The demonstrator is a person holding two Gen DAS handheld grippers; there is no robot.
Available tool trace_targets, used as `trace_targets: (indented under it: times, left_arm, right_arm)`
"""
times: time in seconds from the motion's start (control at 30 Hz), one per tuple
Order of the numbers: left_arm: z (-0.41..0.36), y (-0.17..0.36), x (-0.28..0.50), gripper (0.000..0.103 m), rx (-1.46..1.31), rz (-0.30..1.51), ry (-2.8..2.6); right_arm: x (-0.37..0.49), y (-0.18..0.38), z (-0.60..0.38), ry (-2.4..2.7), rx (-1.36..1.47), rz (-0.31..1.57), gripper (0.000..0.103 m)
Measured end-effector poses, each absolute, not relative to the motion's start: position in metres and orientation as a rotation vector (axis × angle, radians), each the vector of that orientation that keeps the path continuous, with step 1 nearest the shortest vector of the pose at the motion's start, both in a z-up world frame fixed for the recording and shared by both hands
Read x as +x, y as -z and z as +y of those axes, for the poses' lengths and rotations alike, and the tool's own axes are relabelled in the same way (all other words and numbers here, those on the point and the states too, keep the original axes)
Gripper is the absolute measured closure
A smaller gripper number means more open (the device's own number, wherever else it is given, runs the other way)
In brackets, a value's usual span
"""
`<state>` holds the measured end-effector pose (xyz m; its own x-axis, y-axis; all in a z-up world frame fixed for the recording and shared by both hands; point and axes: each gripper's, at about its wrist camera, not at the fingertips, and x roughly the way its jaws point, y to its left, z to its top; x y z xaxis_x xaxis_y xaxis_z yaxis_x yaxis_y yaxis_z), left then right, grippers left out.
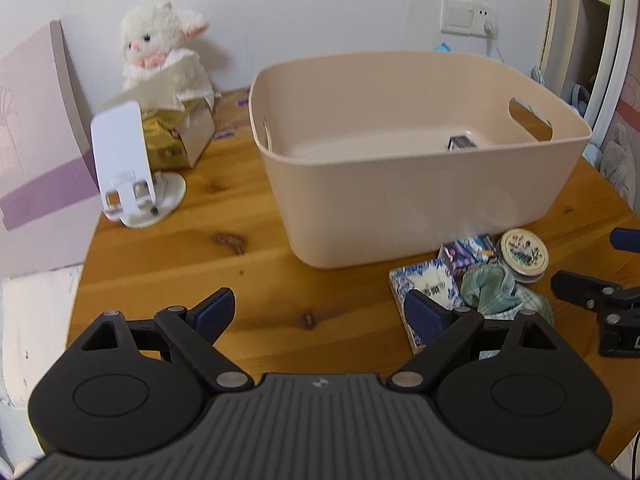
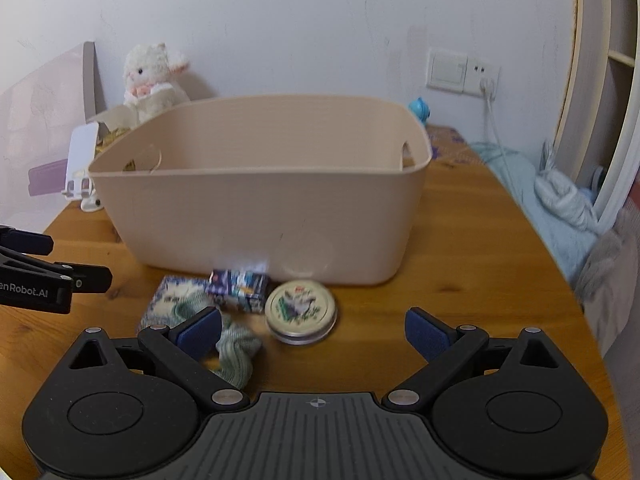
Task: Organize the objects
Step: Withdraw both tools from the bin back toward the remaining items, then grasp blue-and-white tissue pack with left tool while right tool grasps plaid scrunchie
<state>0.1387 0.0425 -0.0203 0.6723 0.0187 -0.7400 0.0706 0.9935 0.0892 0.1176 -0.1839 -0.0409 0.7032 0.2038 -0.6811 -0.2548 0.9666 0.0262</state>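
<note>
A beige plastic bin (image 1: 400, 208) (image 2: 260, 216) stands on the round wooden table (image 1: 200, 264). A small dark box (image 1: 462, 143) lies inside it. In front of the bin lie a blue-white packet (image 1: 426, 284) (image 2: 168, 292), a small colourful box (image 1: 466, 252) (image 2: 238, 286), a round tin (image 1: 524, 255) (image 2: 301, 312) and a green cloth (image 1: 490, 288) (image 2: 236, 350). My left gripper (image 1: 320, 314) is open and empty, left of this pile. My right gripper (image 2: 314, 330) is open and empty, just before the tin and cloth.
A white phone stand (image 1: 128, 168) (image 2: 82, 164), a plush rabbit (image 1: 160, 48) (image 2: 152, 76) and a gold box (image 1: 172, 140) stand at the back left. A wall socket (image 2: 464, 72) with a cable is at the back right. Bedding (image 2: 560, 200) lies beyond the table's right edge.
</note>
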Motion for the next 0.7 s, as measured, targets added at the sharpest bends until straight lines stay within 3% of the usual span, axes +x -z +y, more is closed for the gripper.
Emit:
trace_targets:
  times: [0.7]
  left_arm:
    - [0.024,0.044,0.14,0.011,0.041,0.87,0.085]
  right_arm:
    - [0.127,0.082,-0.176,-0.218,-0.143,0.841,0.008]
